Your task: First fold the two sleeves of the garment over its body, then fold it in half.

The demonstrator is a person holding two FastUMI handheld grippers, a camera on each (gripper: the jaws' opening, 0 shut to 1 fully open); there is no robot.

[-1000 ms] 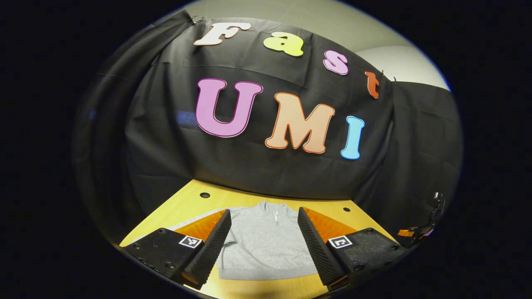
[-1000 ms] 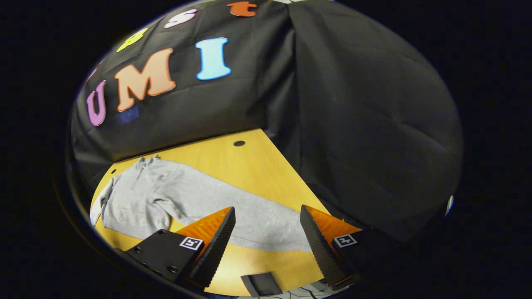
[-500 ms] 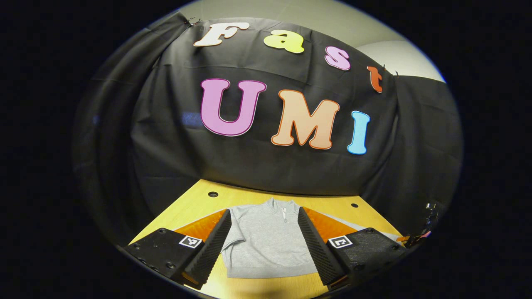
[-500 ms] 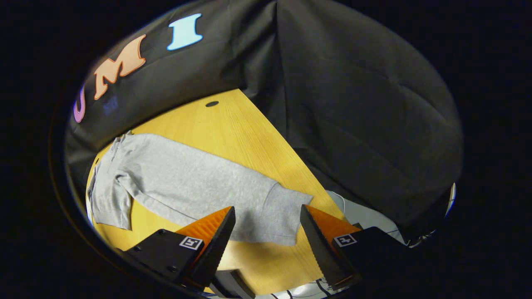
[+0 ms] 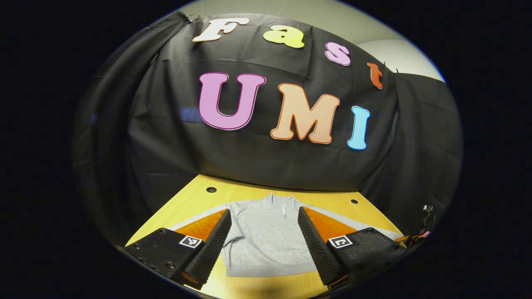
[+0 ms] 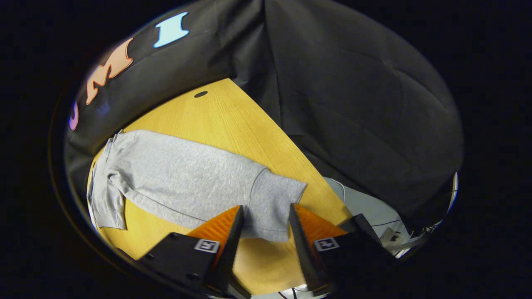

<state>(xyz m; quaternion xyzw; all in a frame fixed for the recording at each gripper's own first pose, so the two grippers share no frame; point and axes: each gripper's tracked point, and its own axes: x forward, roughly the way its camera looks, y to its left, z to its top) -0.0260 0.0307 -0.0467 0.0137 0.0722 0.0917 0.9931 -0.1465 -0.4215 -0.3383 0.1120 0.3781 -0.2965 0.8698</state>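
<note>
Narrower right tool [image 6: 262, 224] over soft sleeve [image 6: 199, 178]

Grey zip-neck sweatshirt [image 5: 266, 236], spread flat and face up on the yellow wooden tabletop [image 6: 232, 120]. Short stand-up collar with a small zipper [image 5: 284, 210] at the far end, ribbed hem nearest in the left gripper view. Right sleeve [image 6: 195, 178] stretched straight out to the side, unfolded, lying smooth on the wood. Ribbed cuff [image 6: 276, 203] at its end, close to the table's edge. Both sleeves extended, none folded over the body.
</note>
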